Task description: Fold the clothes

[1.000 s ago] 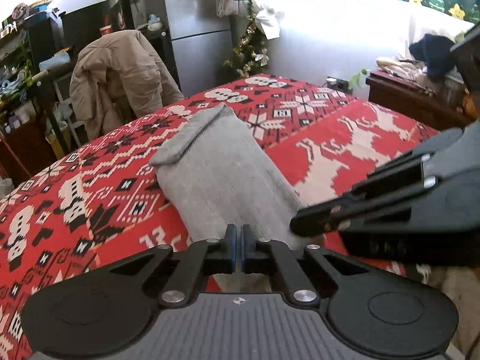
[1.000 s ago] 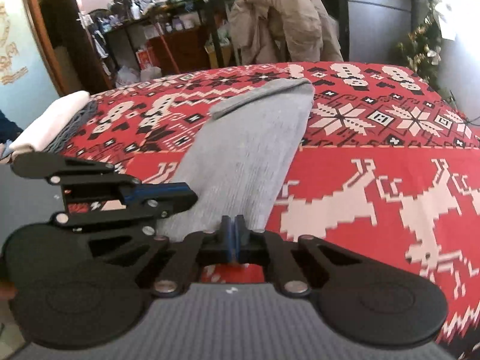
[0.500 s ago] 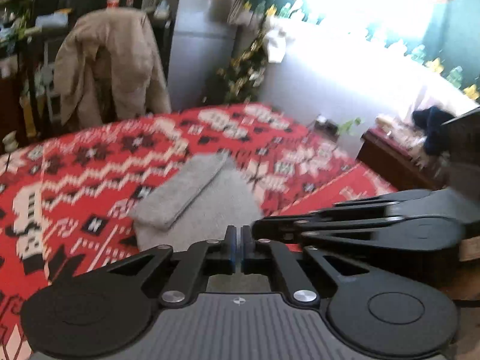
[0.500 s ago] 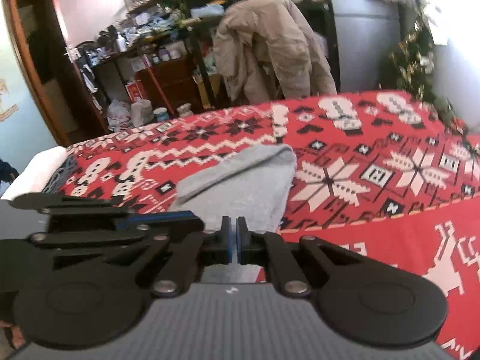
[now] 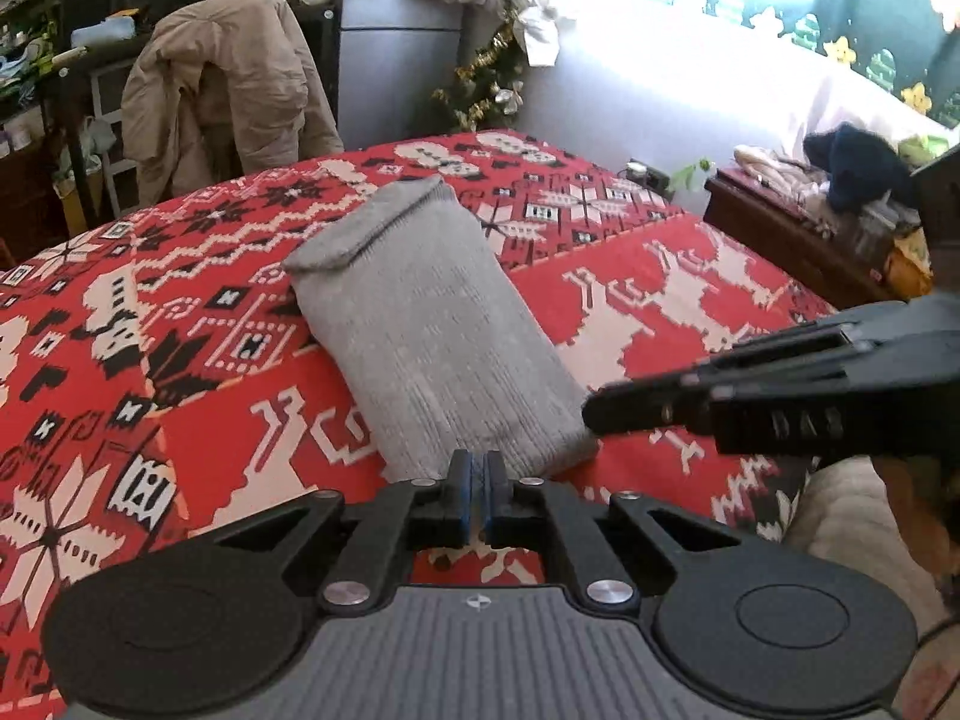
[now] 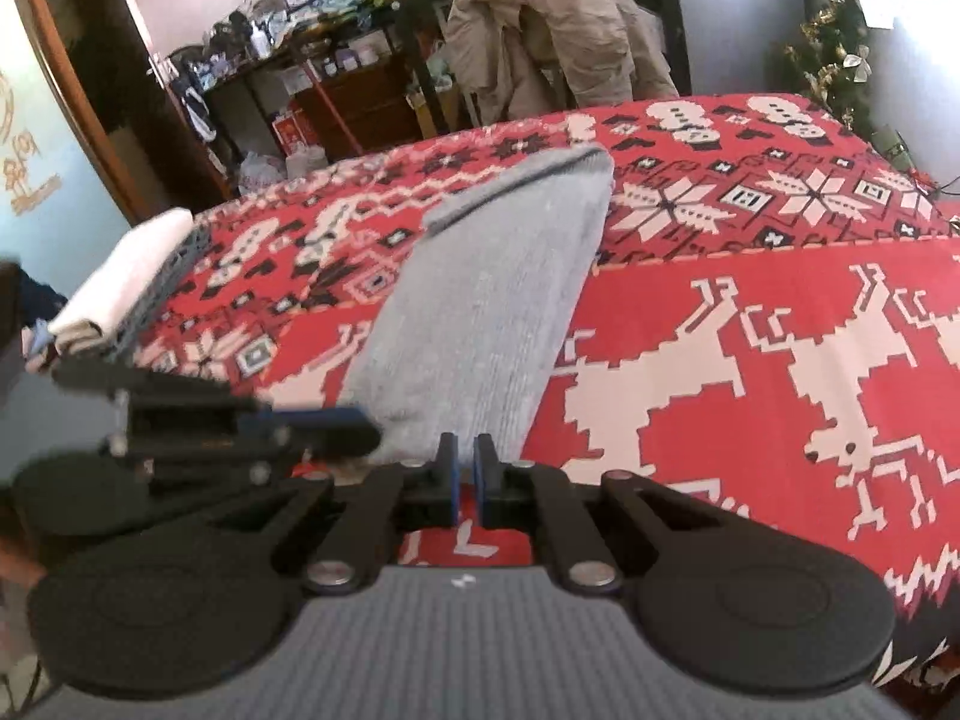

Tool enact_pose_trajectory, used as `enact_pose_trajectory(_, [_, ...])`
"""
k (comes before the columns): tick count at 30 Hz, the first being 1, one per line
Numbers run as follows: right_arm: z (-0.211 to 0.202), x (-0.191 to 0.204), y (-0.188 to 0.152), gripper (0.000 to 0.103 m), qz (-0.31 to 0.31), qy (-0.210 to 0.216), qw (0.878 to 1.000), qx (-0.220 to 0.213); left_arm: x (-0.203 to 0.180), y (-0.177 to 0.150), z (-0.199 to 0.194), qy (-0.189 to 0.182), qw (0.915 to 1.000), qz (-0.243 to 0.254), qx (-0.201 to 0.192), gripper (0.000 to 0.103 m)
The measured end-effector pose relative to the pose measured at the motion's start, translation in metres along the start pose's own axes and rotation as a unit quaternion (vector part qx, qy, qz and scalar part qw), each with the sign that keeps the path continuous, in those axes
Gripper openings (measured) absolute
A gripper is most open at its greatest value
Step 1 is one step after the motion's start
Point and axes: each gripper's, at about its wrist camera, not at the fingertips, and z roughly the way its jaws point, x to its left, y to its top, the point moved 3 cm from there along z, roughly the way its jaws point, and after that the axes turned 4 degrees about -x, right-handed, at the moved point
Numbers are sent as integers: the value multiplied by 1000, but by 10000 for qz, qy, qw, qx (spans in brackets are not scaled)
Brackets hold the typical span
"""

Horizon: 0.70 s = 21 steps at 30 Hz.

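Since half a second ago we have swung both tools back down toward the bed, so the folded grey sweater [image 5: 432, 336] again fills the middle of each view instead of sitting small and far off. We hold our left gripper [image 5: 478, 501] tilted downward at the sweater's near edge, its blue pads nearly together with nothing pinched between them. Our right gripper [image 6: 466, 483] points down the same way, showing only a narrow gap that holds no cloth. In the left wrist view the right tool comes in from 3 o'clock, its tip beside the sweater's near corner. The sweater lies flat on the red patterned blanket [image 5: 690, 300], its long side running toward 12 o'clock. A tan jacket [image 5: 228, 84] hangs at 11 o'clock.
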Motion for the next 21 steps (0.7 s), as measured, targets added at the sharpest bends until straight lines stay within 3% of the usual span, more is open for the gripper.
enact_pose_trajectory(5, [15, -21, 40, 9, 36, -130, 9992, -374, 14, 42, 25, -33, 9993, -110, -357, 4])
enact_pose_trajectory(11, [70, -52, 92, 9, 203, -241, 9976, -617, 41, 90, 95, 88, 9992, -240, -322, 4])
enact_pose_trajectory(16, [112, -69, 106, 9, 405, -335, 9974, -490, 44, 92, 115, 118, 9997, -165, -147, 4])
enact_pose_trajectory(21, [119, -77, 100, 13, 489, -453, 9960, -600, 39, 89, 102, 195, 9995, -119, -216, 7])
